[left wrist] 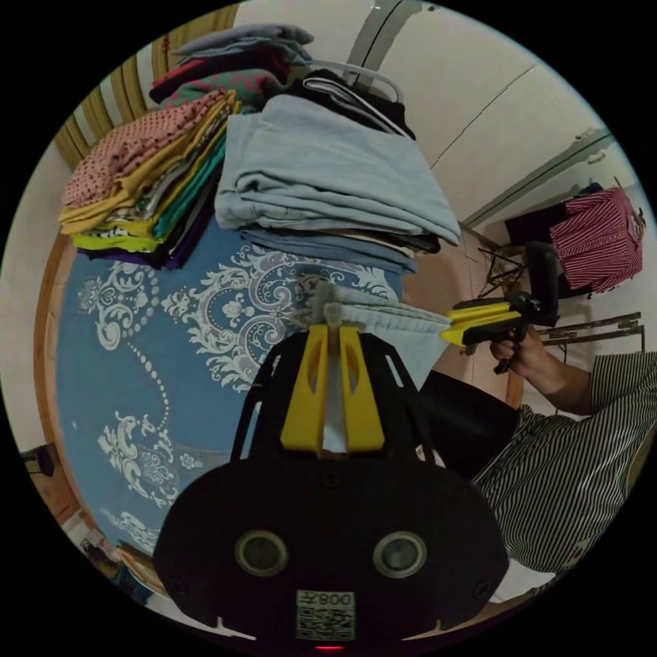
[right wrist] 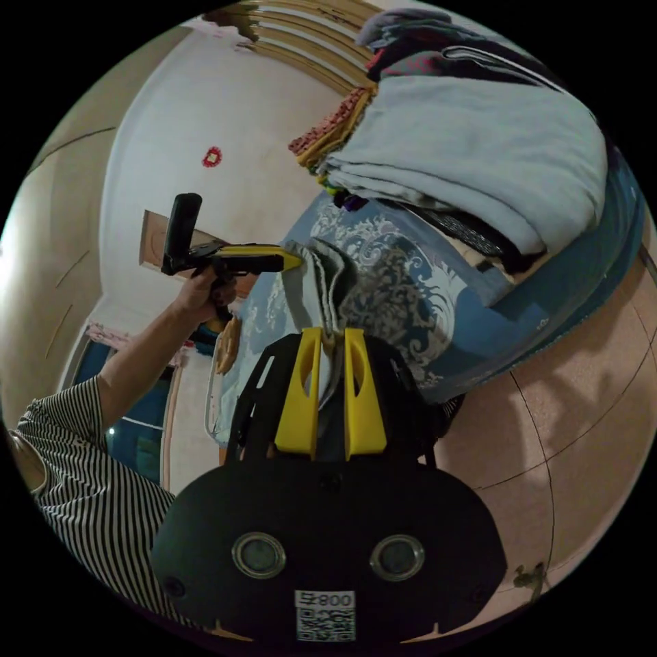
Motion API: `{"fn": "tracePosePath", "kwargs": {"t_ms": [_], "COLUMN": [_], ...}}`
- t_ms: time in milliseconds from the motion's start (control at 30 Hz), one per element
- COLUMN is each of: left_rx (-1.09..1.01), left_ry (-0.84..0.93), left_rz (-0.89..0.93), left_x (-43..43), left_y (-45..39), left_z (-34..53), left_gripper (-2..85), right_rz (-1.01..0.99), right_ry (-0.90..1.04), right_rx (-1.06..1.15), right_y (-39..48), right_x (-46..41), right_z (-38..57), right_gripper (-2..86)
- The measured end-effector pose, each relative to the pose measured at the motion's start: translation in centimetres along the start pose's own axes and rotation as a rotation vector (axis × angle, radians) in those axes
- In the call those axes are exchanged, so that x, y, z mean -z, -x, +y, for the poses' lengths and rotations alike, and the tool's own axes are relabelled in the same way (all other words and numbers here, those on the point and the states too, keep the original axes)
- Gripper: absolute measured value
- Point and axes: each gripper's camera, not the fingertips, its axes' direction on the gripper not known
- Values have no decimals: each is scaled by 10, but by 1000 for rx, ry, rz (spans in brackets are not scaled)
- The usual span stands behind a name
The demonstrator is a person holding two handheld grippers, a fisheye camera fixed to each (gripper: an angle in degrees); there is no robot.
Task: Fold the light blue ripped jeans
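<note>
Left gripper view: left gripper (left wrist: 332, 328) has both yellow jaws clamped on a bunched edge of the light blue jeans (left wrist: 383, 321), lifted above the blue patterned cloth (left wrist: 137, 356). The fabric runs taut across to the right gripper (left wrist: 448, 327), whose jaws pinch the other end; a hand (left wrist: 523, 352) grips its black handle, striped sleeve (left wrist: 616, 383) beside it. Beyond the jeans sit two stacks of folded clothes: a multicoloured pile (left wrist: 147, 191) and a grey-blue pile (left wrist: 328, 185), side by side.

Right gripper view: right gripper (right wrist: 331, 335) jaws closed on a folded, bunched section of jeans (right wrist: 321, 280). Left gripper (right wrist: 294, 260) bites the same fabric just above it, jaws pressed together. Jeans hang between both grippers, over the edge of the blue cloth (right wrist: 424, 301). Grey-blue stack (right wrist: 472, 150) sits near on that cloth.
</note>
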Motion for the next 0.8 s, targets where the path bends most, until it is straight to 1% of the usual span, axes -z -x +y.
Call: {"fn": "tracePosePath", "kwargs": {"t_ms": [200,367,500,633,700,800], "left_rx": [32,129,141,105,78,10], "left_ry": [-89,-193,-230,-230,-212,-124], "left_rz": [-34,20,61,84,117,155], "left_x": [34,49,48,37,28,-1], "left_y": [-8,-5,-9,-19,-23,-37], "left_z": [30,58,56,30,13,-22], "left_gripper": [19,19,19,19,19,20], "right_rz": [-24,-24,-11,-7,-6,-14], "right_ry": [10,19,3,6,7,19], "right_rx": [151,220,201,164,125,3], "right_y": [48,72,68,52,38,1], "right_x": [0,-7,-6,-1,3,7], "right_z": [4,7,5,-4,-4,2], "right_gripper": [61,61,61,61,61,60]}}
